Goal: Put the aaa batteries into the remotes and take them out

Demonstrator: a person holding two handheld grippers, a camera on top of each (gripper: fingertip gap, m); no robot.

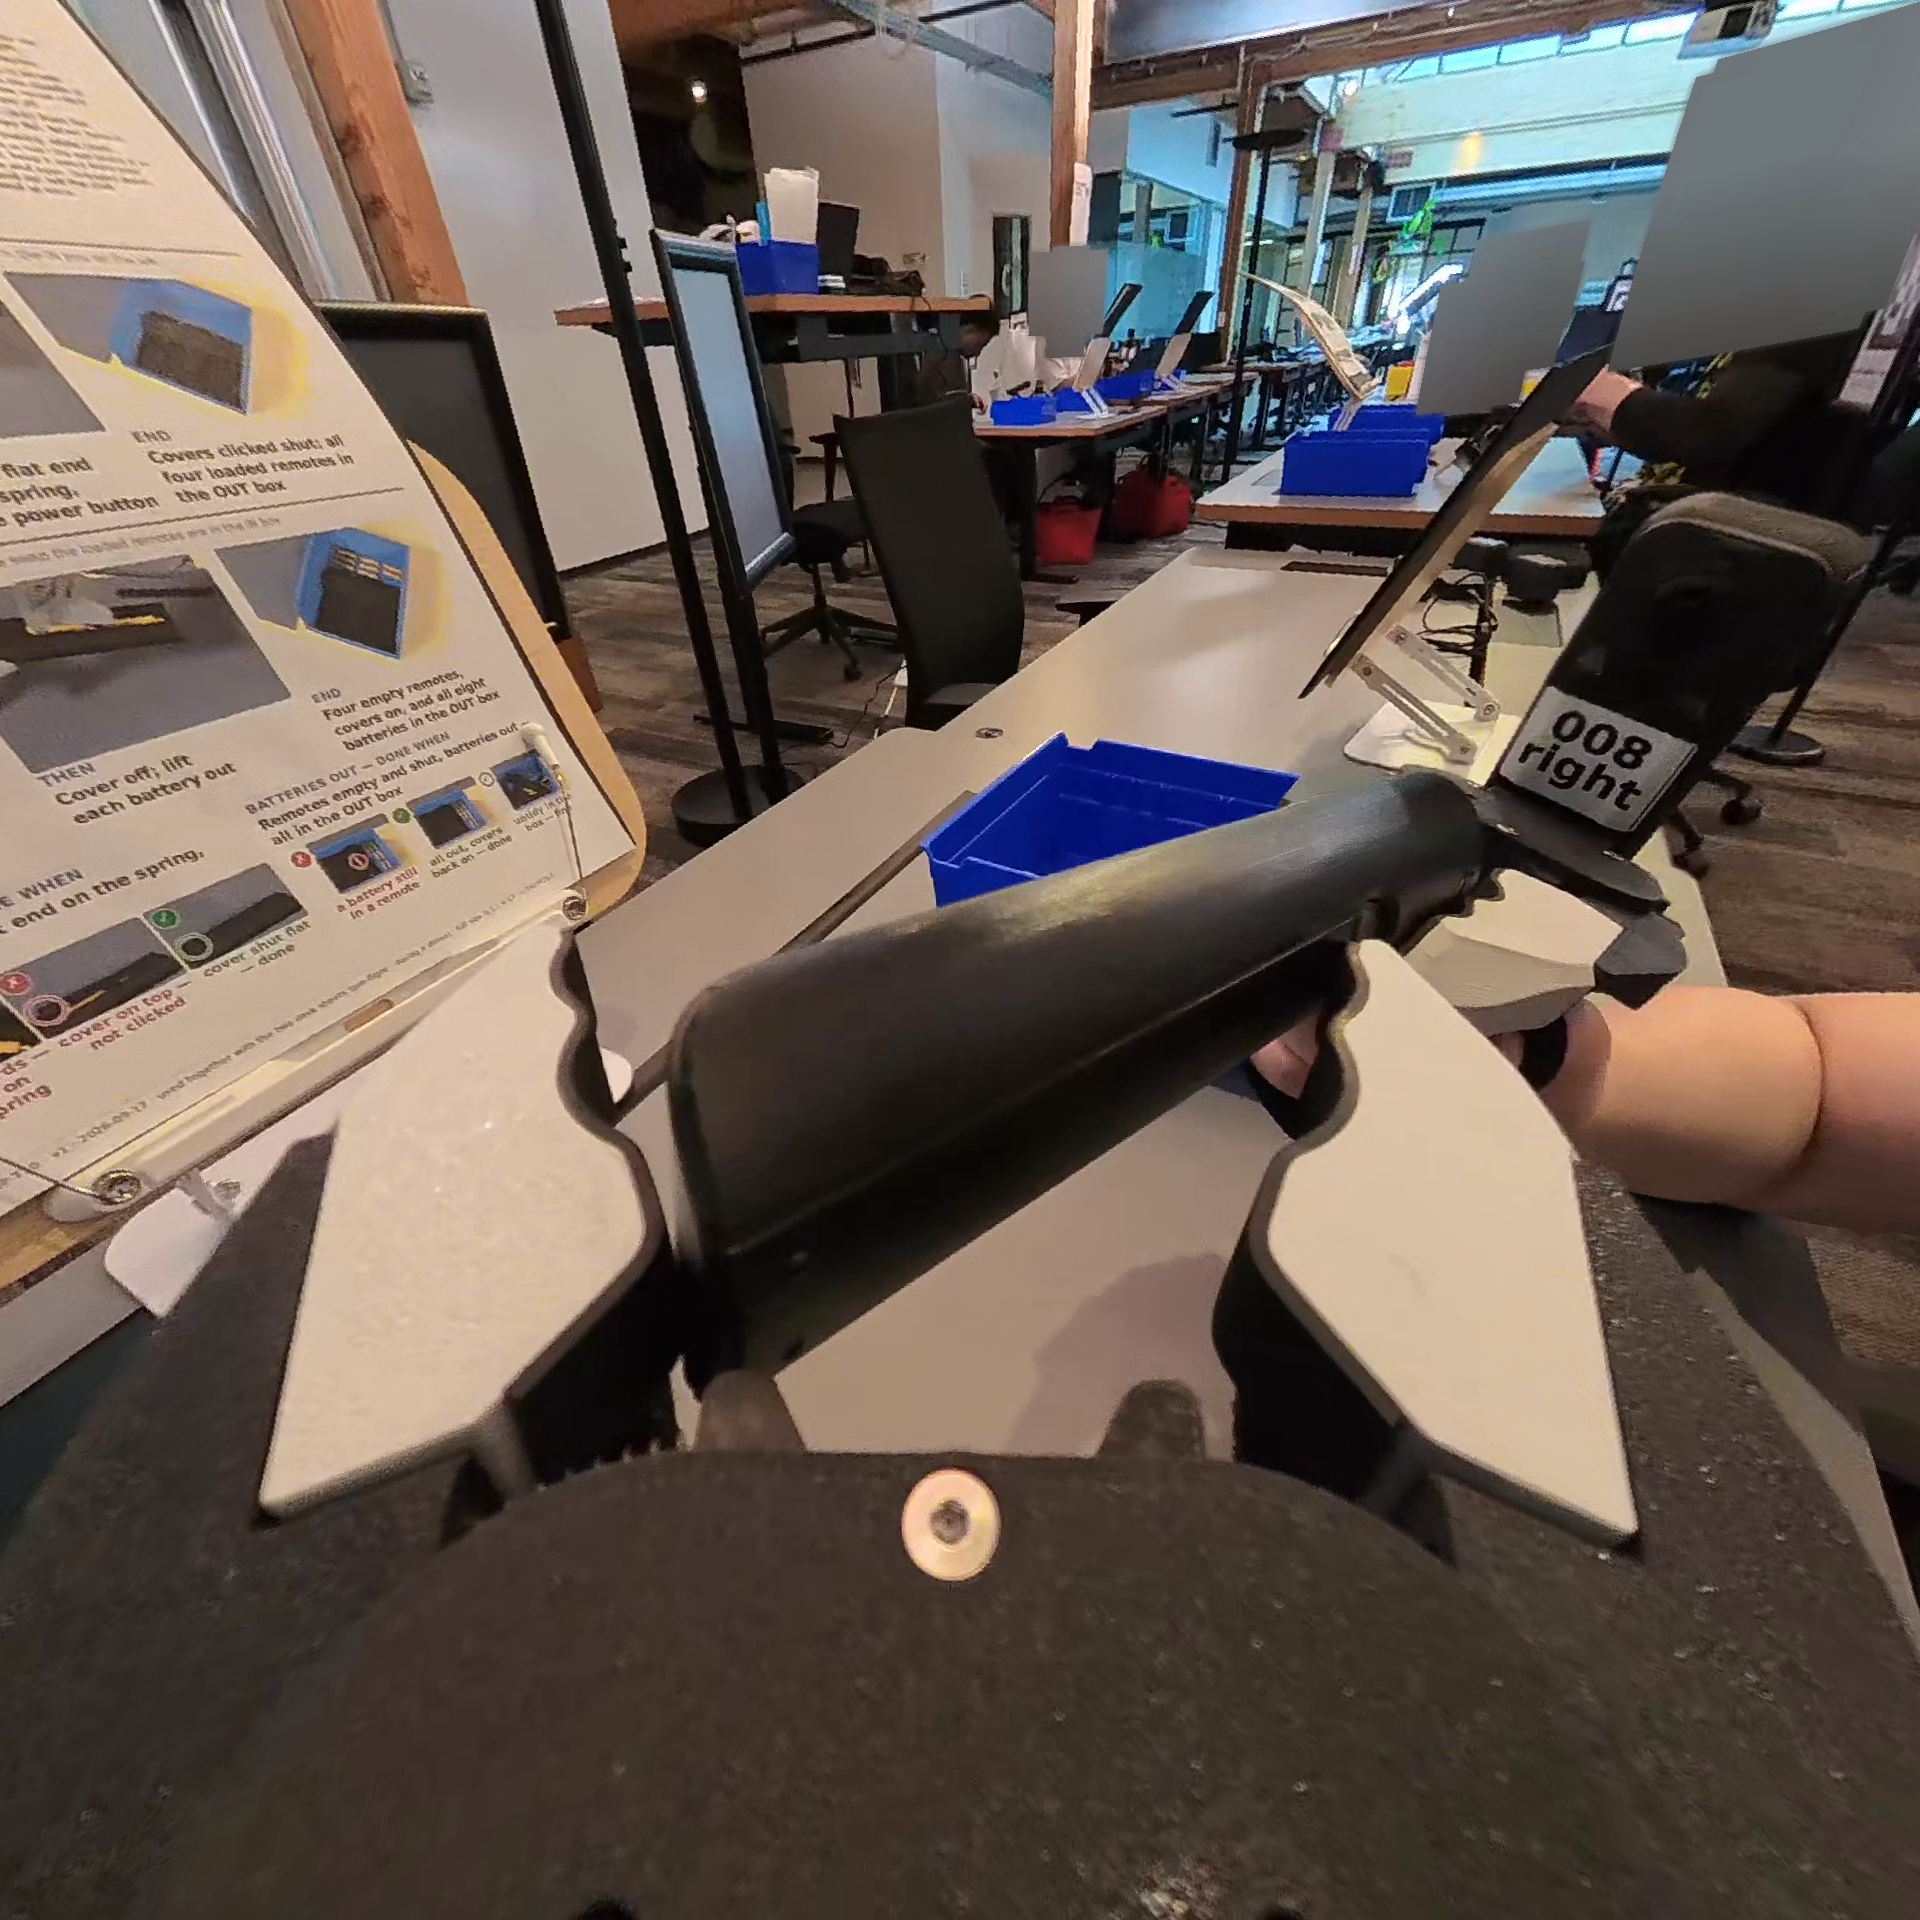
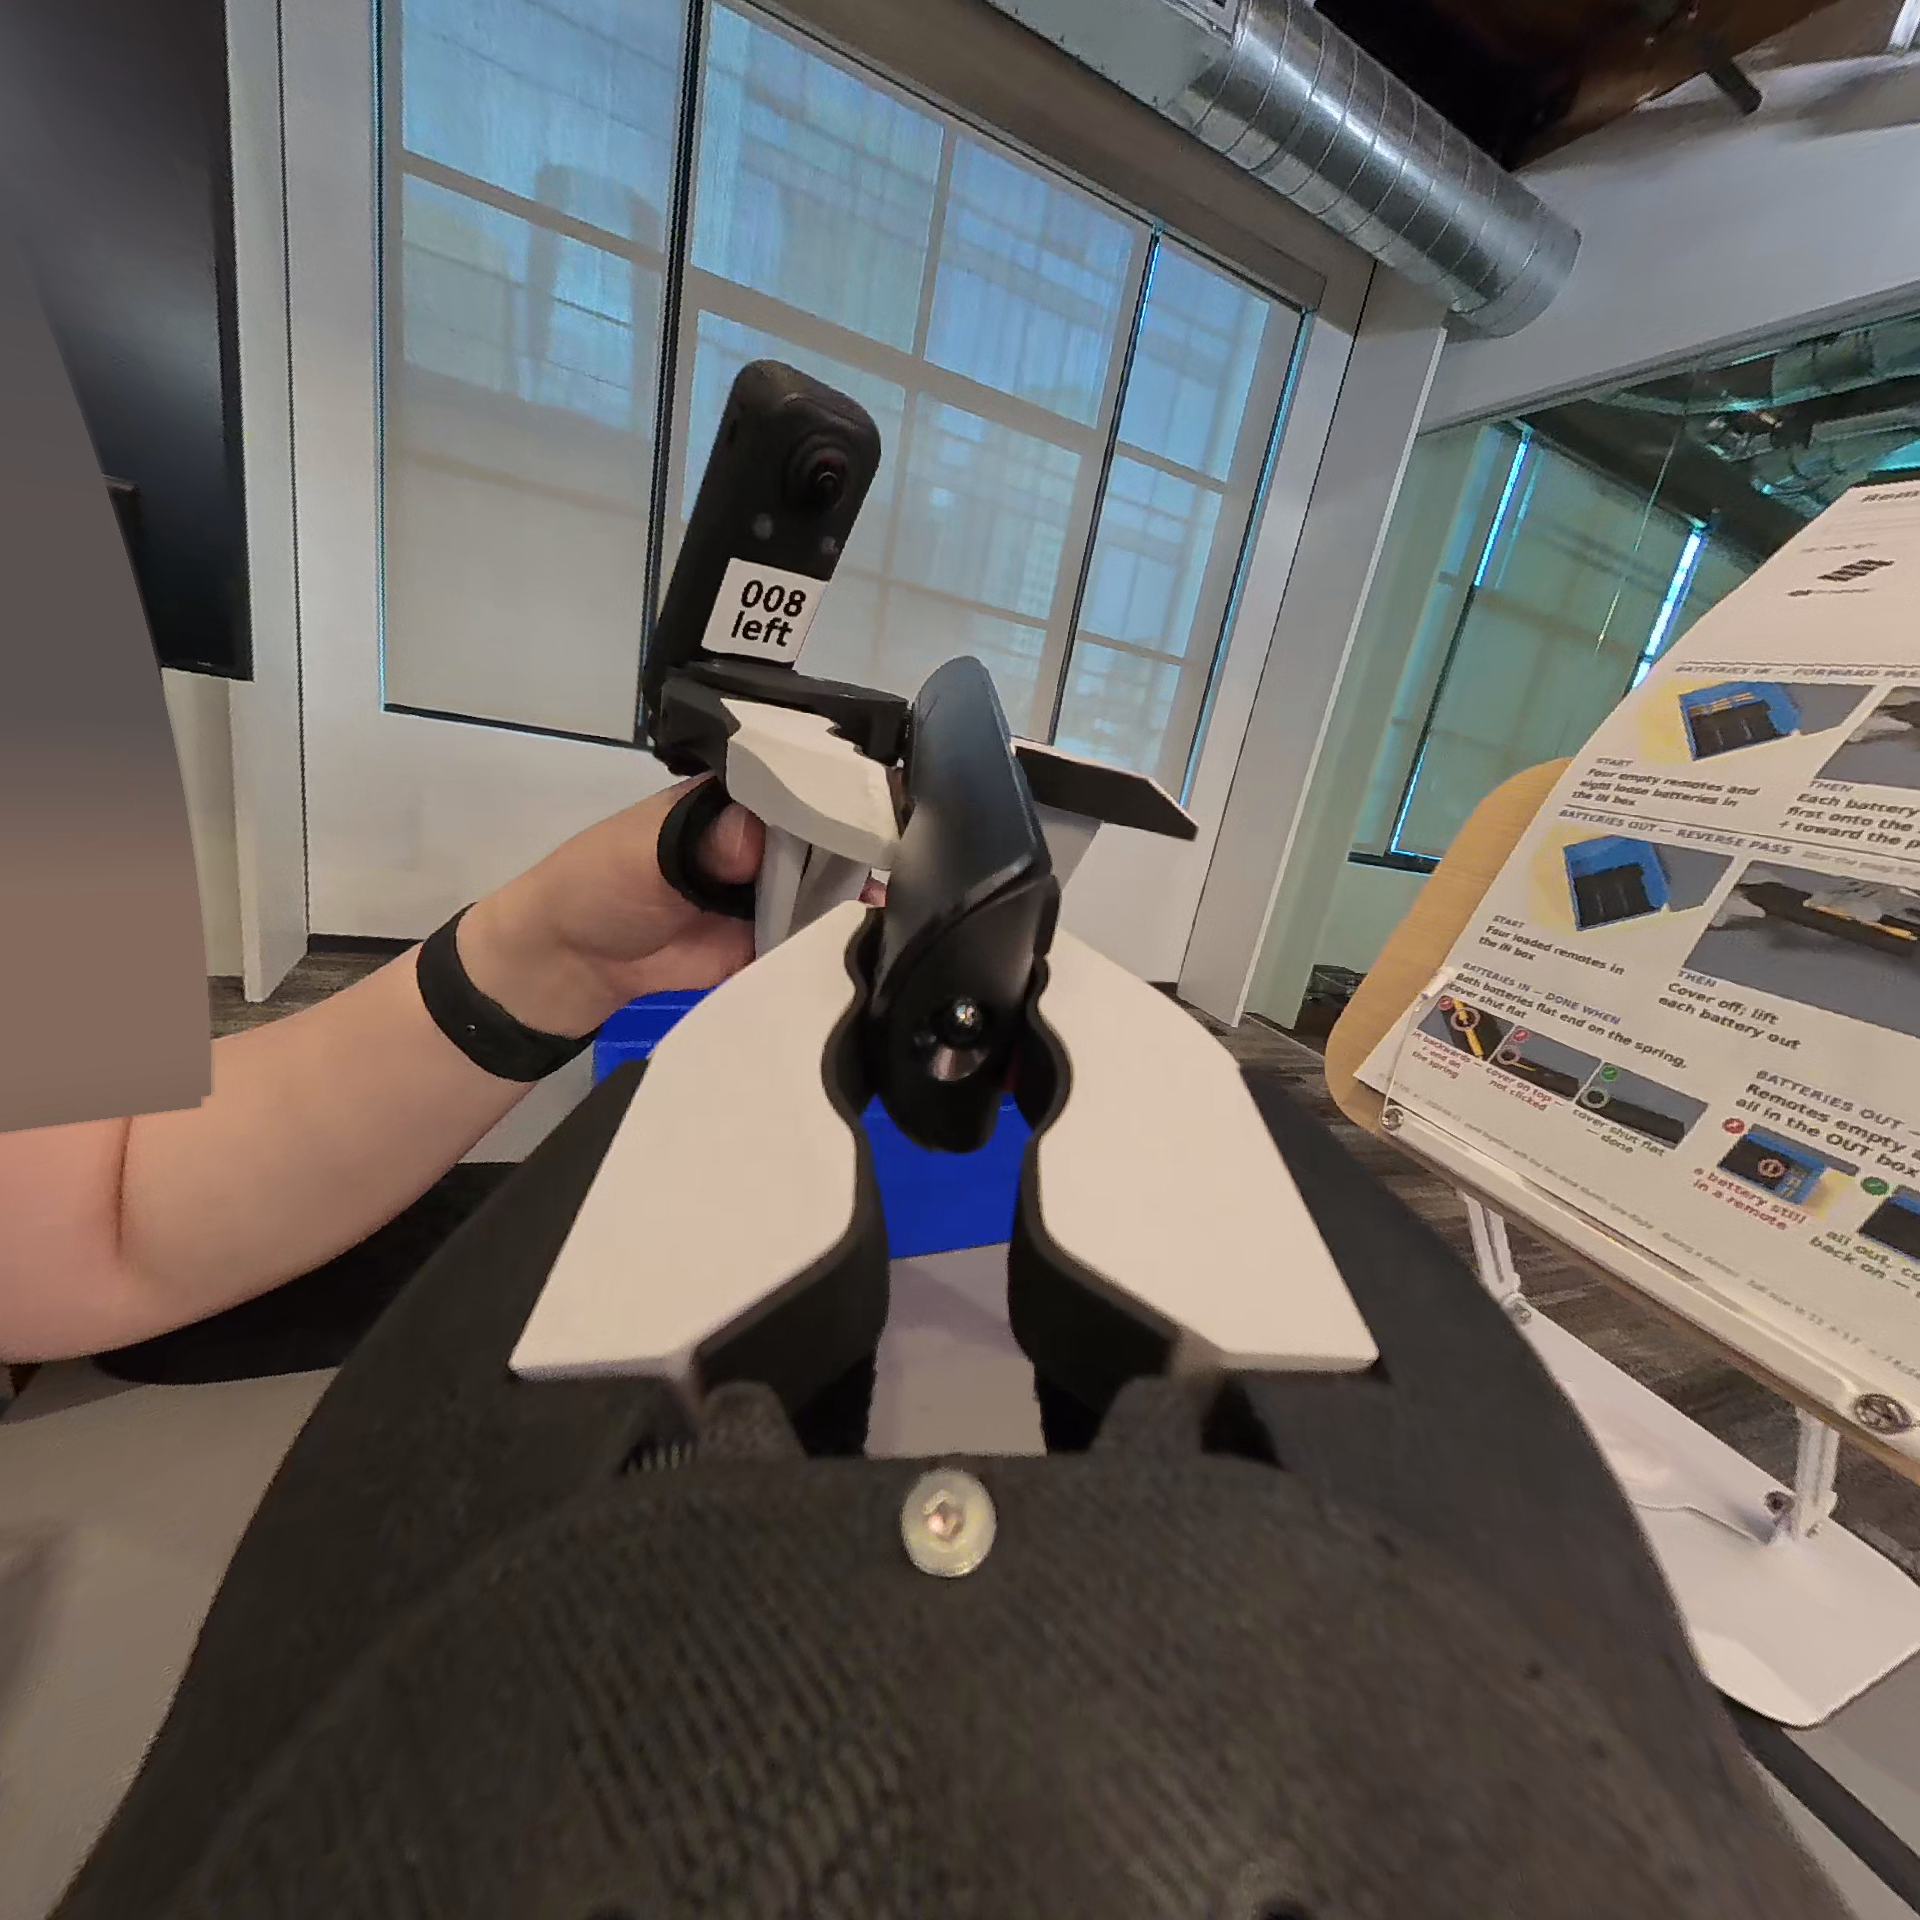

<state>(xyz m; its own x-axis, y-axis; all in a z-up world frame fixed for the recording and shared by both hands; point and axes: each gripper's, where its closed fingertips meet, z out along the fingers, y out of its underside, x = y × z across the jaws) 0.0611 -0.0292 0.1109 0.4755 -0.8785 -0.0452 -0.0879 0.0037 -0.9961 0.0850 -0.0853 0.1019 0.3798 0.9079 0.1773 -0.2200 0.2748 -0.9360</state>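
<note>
A black remote (image 1: 1039, 1039) hangs in the air above the table, slanting from lower left to upper right between the wide-apart fingers of my left gripper (image 1: 966, 997). The left jaws stand open around its near end. My right gripper (image 2: 945, 966) is shut on the remote's other end (image 2: 956, 935), and it also shows in the left wrist view (image 1: 1507, 935). In the right wrist view the remote rises towards the left gripper (image 2: 935, 790). I see no batteries.
A blue bin (image 1: 1091, 821) sits on the grey table (image 1: 1195, 644) behind the remote and also shows in the right wrist view (image 2: 935, 1184). An instruction board (image 1: 260, 727) stands at the left. A tilted dark panel on a white stand (image 1: 1455, 540) stands farther back.
</note>
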